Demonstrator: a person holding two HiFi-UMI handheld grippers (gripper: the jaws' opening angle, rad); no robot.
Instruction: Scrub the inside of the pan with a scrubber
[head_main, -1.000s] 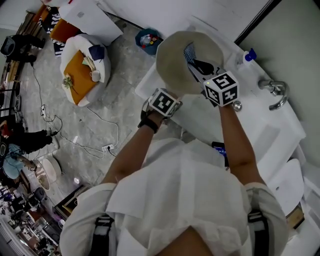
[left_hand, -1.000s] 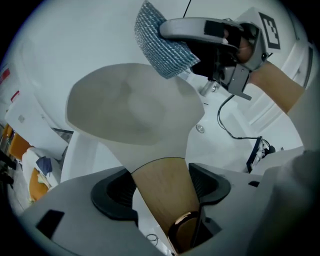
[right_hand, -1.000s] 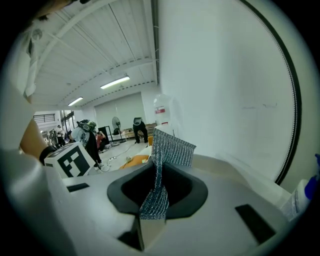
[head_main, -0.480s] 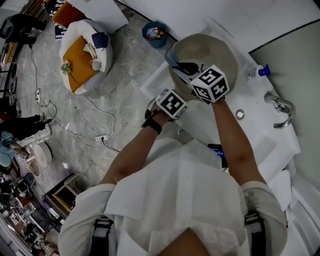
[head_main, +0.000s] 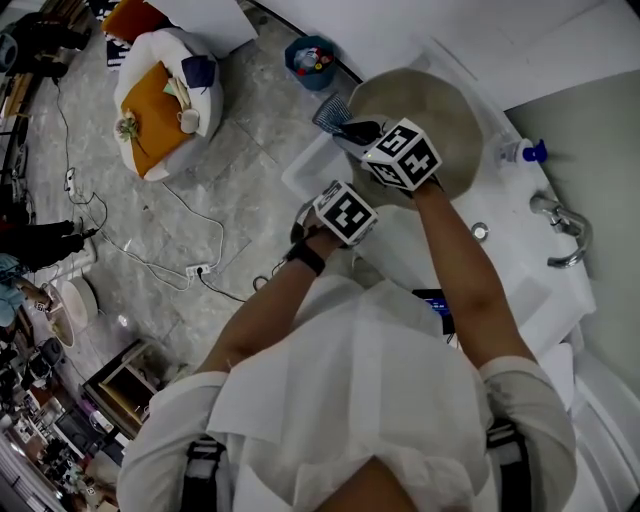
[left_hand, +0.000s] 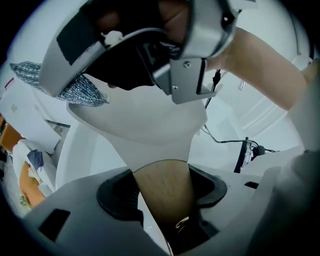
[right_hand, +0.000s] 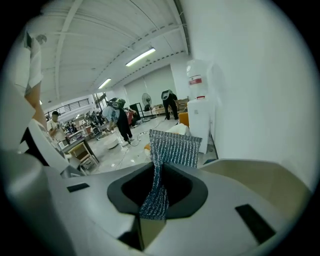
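As the left tool (left_hand: 165, 202), jaws just closing, clamps the pan's (head_main: 455, 110) handle (left_hand: 161, 182) over the sink (head_main: 520, 265), the right tool (right_hand: 154, 197) pinches the scrubber (right_hand: 172, 147). Both forearms reach forward, and the scrubber seems to sit just outside the rim.

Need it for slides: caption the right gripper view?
Right gripper clamps a mesh scrubber, tan pan at right edge.

At the head view's upper centre, the right gripper (head_main: 352, 128) covers part of the scrubber (head_main: 328, 108) and the near rim of the pan (head_main: 455, 110).
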